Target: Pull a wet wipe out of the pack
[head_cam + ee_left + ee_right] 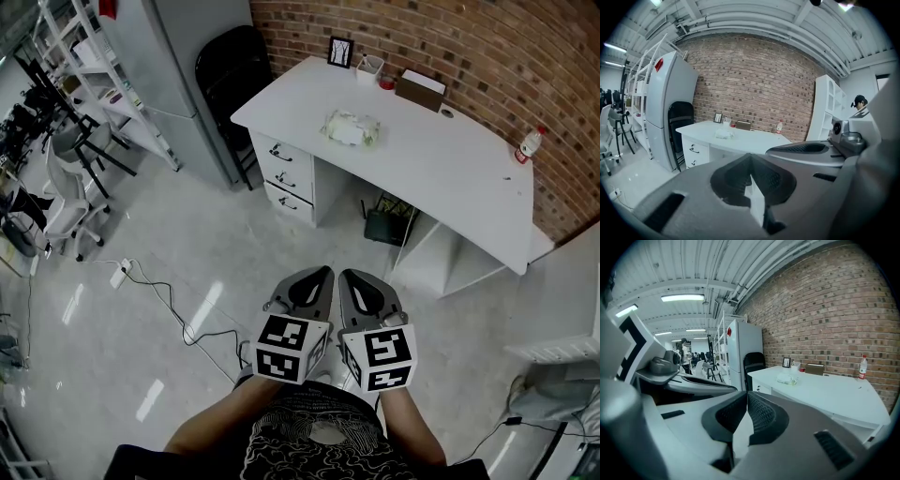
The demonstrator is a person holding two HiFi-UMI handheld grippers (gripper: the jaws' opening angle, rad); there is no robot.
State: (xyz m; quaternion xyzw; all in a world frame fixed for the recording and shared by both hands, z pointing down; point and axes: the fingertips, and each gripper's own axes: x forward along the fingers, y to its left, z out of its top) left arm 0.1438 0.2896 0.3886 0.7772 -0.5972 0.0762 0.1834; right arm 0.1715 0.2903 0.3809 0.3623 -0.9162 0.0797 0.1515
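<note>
Your left gripper [322, 274] and right gripper [347, 277] sit side by side at the lower centre of the head view, close against your body, pointing toward the desk [450, 178]. Their marker cubes are almost touching. Both are held over bare floor [187, 234], well apart from the desk.

In the left gripper view your jaws are pressed together, with the ribbed pads meeting at the tips and nothing between them. The right gripper view shows the same: pads shut against each other, pinching nothing.

The wet wipe pack [351, 128] lies flat on the white desk in the upper centre of the head view, toward the desk's left end and above the drawers [284, 173]. Nothing touches it. From the left gripper view it is a small pale lump [724, 134] on the desktop, left of centre. From the right gripper view it sits [788, 378] right of centre, in front of the brick wall [825, 319].

Along the wall at the back of the desk you have a small picture frame [340, 51], a white cup [368, 67] and a brown box [419, 91]. A bottle [530, 145] with a red cap stands near the right end. A black chair [234, 66] stands just left of the desk, beside a tall grey cabinet [178, 56]. A cable [169, 305] trails across the floor at the lower left.
</note>
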